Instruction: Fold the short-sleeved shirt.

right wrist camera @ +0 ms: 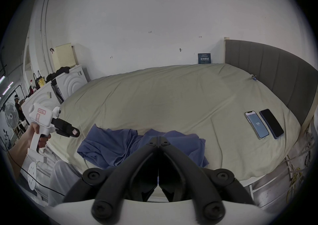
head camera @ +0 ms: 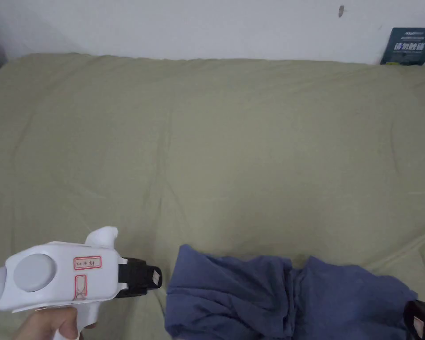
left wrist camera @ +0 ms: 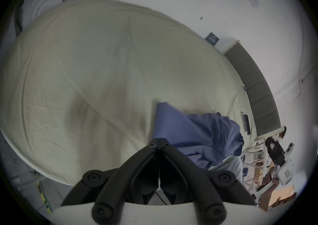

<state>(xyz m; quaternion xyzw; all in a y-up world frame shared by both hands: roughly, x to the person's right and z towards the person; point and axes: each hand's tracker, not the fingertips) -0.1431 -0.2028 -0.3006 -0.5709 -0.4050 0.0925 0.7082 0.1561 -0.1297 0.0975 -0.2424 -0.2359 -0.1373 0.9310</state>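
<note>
A blue short-sleeved shirt [head camera: 269,296] lies crumpled in a loose heap on the near edge of the bed [head camera: 216,146], which is covered by a pale olive sheet with soft creases. The shirt is bunched into two humps with a dark fold between them, and nothing about it is flattened or squared.

The left gripper [head camera: 156,278] is held in the person's left hand [head camera: 52,325] just beside the shirt's left edge, above the sheet and not touching the cloth. In the left gripper view its jaws are closed together at the tips with nothing between them. The right gripper [right wrist camera: 159,140] is at the right side of the heap; in the head view just a dark piece of it shows at the lower right corner, near the shirt's right edge. In the right gripper view its jaws also meet at the tips, empty, with the blue cloth lying behind them.

Farther along the bed, well apart from the shirt, two phones [right wrist camera: 264,126] lie side by side near the grey padded headboard [right wrist camera: 275,67]. A small dark sign [head camera: 408,46] leans against the white wall [head camera: 207,26] at the far edge of the bed.
</note>
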